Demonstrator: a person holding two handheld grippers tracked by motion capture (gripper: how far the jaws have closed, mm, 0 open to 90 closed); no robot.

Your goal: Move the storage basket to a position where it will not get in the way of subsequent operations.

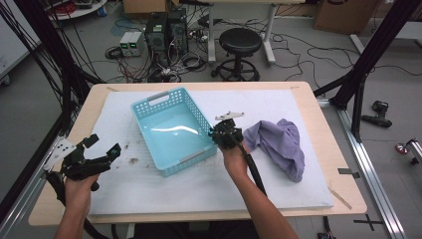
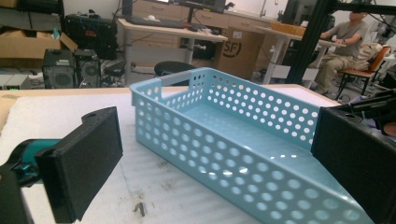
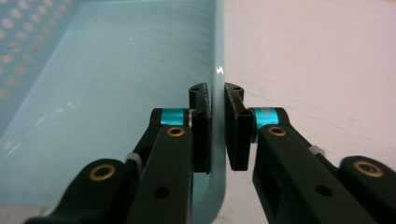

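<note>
A light blue perforated plastic basket (image 1: 171,132) stands empty on the white foam mat (image 1: 199,184), left of the table's centre. My right gripper (image 1: 219,133) is at the basket's right side wall. In the right gripper view its two black pads clamp that thin wall (image 3: 217,56) from inside and outside, so the right gripper (image 3: 217,93) is shut on it. My left gripper (image 1: 99,149) hovers at the mat's left edge, apart from the basket, its jaws wide open and empty. The left gripper (image 2: 215,140) faces the basket's near corner (image 2: 261,107). A crumpled purple cloth (image 1: 281,142) lies on the mat just right of the right gripper.
The wooden table (image 1: 343,164) ends shortly beyond the mat on all sides. Black frame posts (image 1: 370,50) rise at the left and right. A stool (image 1: 240,42), computers and cables sit on the floor behind. A person sits at a far desk (image 2: 343,44).
</note>
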